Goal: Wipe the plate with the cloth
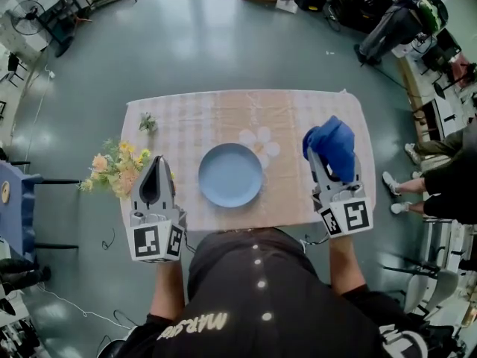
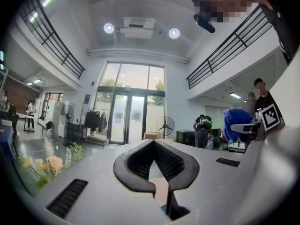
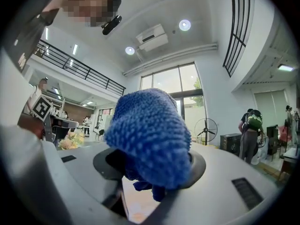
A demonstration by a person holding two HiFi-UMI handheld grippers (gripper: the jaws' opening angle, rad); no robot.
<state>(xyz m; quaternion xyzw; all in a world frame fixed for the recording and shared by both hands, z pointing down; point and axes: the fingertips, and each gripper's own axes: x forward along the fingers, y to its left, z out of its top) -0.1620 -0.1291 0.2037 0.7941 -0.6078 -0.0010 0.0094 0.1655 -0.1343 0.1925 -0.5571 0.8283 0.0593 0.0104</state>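
I'm at the carry-over step: the cloth is in hand and the plate isn't touched yet, as far as I can judge.

The right gripper (image 1: 328,162) has its fingers pinching the blue cloth (image 1: 332,144). The cloth is bunched in a thick wad over the tips, and a smaller fold hangs beneath them. The left gripper (image 1: 158,162) has its fingers pressed together with nothing between them.

The light blue plate (image 1: 230,174) sits empty near the middle of the bench (image 1: 194,110), between the two grippers and apart from both. Just beside its far right rim is a pale flower shape (image 1: 261,142). It may be a coaster or a print on the checked cover; I can't tell which from up here. A bunch of flowers (image 1: 115,168) lies at the bench's left edge, close to the left gripper.

Next I need to swing the right gripper inward over the plate and tip it down until the wad lands flat on the plate's face. The plate looks light and may skate, so the left fingers could press on the near rim to steady it.
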